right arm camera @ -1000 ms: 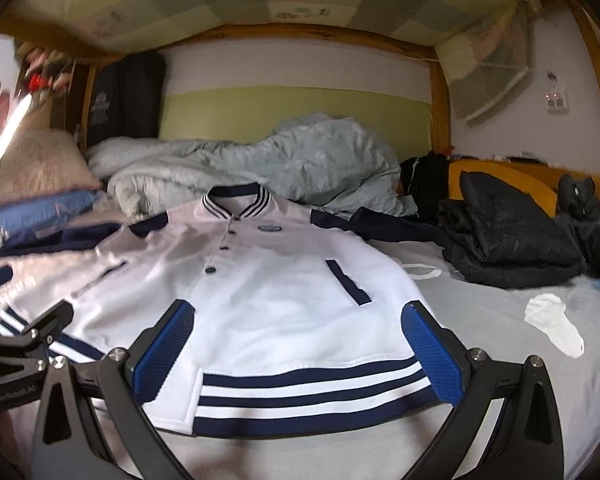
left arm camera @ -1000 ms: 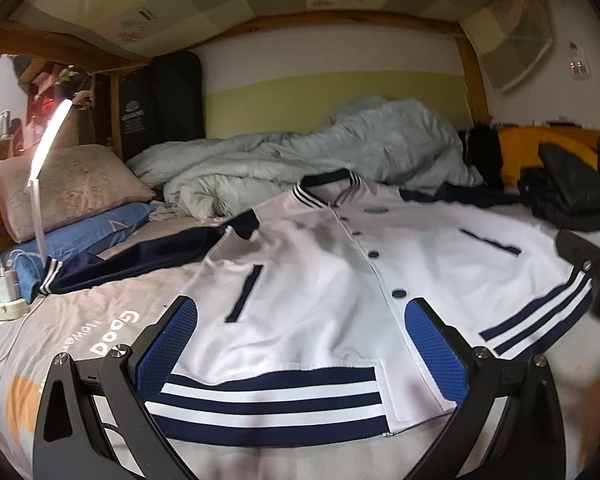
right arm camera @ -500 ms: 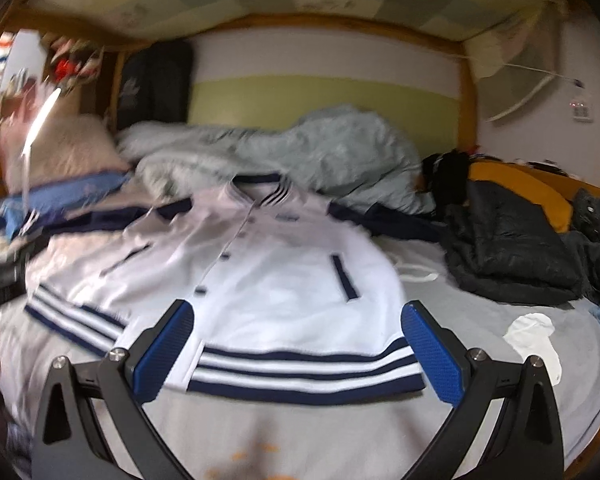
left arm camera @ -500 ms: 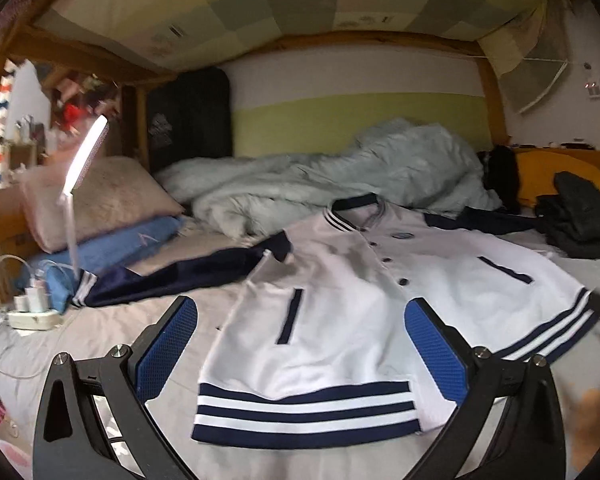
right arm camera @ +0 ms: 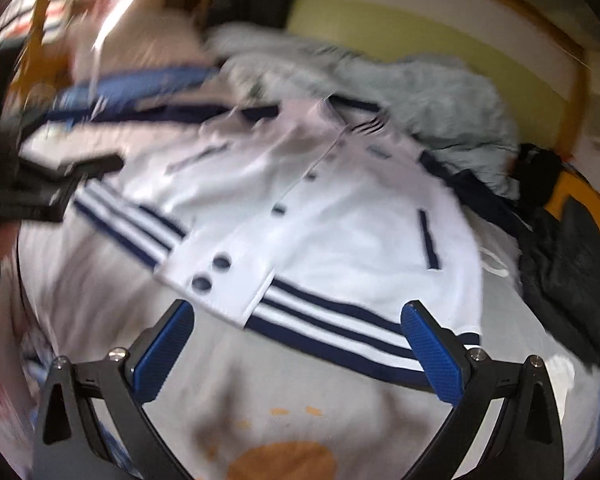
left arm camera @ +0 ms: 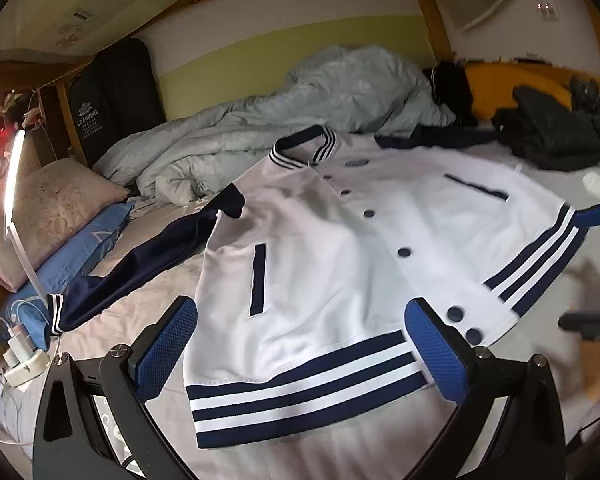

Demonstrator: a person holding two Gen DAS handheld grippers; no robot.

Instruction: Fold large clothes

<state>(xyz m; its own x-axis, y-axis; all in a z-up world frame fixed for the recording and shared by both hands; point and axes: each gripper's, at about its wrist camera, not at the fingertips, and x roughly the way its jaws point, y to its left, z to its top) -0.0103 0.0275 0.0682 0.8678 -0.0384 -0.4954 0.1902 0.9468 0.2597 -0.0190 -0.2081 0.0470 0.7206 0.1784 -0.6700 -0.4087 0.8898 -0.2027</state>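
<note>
A white varsity jacket [left arm camera: 320,248] with navy sleeves and a navy-and-white striped hem lies flat and buttoned, front up, on the bed. It also shows in the blurred right wrist view [right arm camera: 340,216]. My left gripper [left arm camera: 300,344] is open and empty, just above the jacket's left hem corner. My right gripper [right arm camera: 296,344] is open and empty, above the sheet just in front of the right hem. The right gripper's fingers [left arm camera: 596,214] show at the right edge of the left wrist view. The left navy sleeve [left arm camera: 140,264] stretches out toward the pillows.
A crumpled grey-green duvet [left arm camera: 300,112] lies behind the jacket. Pillows [left arm camera: 52,208], a lit lamp [left arm camera: 14,176] and a charger [left arm camera: 20,356] are at the left. Dark clothes [left arm camera: 548,132] and an orange cushion [left arm camera: 496,84] sit at the right.
Both grippers moved in and tilted down toward the jacket's hem. The right wrist view has rolled and is blurred. The jacket has not moved.
</note>
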